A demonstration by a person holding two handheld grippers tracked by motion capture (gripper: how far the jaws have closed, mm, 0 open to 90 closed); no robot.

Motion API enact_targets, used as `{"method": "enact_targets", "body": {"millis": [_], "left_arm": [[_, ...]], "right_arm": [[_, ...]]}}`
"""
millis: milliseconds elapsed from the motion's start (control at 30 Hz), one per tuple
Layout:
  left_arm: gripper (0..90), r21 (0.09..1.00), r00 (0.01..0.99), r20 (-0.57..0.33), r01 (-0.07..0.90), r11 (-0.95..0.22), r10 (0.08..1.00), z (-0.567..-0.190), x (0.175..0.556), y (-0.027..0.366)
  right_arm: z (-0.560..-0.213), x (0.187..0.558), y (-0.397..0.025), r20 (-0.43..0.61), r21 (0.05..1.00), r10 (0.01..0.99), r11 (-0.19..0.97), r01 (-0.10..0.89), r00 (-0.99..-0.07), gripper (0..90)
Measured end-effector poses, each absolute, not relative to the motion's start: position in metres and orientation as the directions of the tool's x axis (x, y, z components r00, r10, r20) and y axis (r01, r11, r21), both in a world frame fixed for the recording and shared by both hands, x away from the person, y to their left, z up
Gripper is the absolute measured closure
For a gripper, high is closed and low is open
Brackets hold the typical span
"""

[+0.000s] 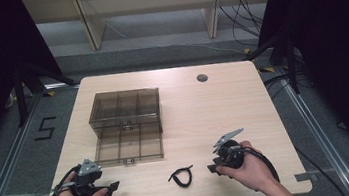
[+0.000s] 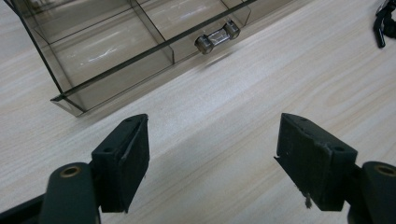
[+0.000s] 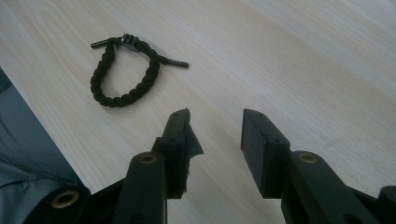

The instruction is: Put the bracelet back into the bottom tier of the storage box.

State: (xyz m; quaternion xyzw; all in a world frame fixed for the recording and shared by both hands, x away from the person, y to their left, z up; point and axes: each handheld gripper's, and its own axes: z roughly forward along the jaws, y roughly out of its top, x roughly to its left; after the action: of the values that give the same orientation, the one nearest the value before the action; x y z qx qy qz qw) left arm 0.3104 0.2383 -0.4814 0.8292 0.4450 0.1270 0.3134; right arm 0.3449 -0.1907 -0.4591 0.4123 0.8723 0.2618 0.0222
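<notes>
A black braided bracelet (image 1: 181,176) lies loose on the wooden table (image 1: 204,109) near the front edge, between my two grippers. In the right gripper view the bracelet (image 3: 123,74) is ahead and to the left of my right gripper (image 3: 215,116), whose jaws stand a little apart with nothing between them. In the high view the right gripper (image 1: 212,169) points left toward the bracelet, a short way from it. My left gripper (image 1: 111,190) rests at the front left. Its jaws are wide open and hold nothing (image 2: 212,126). They face the box's front edge.
A smoky clear compartment box (image 1: 124,111) sits at the left middle, its flat divided half (image 1: 128,146) lying open toward me. A small clasp (image 2: 217,36) shows on that front edge. A round cable hole (image 1: 202,78) lies at the back.
</notes>
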Motion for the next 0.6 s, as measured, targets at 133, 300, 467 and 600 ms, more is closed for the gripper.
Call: {"method": "enact_targets", "body": {"millis": [133, 300, 467, 600], "left_arm": [[25.3, 0.628, 0.575, -0.070, 0.660, -0.411, 0.815, -0.482, 0.311, 0.237], [25.3, 0.628, 0.581, -0.070, 0.658, -0.416, 0.811, -0.482, 0.310, 0.238], [25.2, 0.627, 0.579, -0.088, 0.664, -0.407, 0.810, -0.483, 0.311, 0.236], [25.0, 0.629, 0.582, -0.073, 0.657, -0.415, 0.810, -0.483, 0.311, 0.235]], "right_arm": [[-0.458, 0.350, -0.183, 0.172, 0.470, 0.723, 0.537, 0.701, -0.669, 66.4], [-0.458, 0.357, -0.165, 0.190, 0.436, 0.726, 0.541, 0.719, -0.661, 68.8], [-0.459, 0.361, -0.152, 0.196, 0.414, 0.712, 0.564, 0.715, -0.674, 69.9], [-0.465, 0.367, -0.138, 0.202, 0.390, 0.689, 0.595, 0.702, -0.696, 71.3]]}}
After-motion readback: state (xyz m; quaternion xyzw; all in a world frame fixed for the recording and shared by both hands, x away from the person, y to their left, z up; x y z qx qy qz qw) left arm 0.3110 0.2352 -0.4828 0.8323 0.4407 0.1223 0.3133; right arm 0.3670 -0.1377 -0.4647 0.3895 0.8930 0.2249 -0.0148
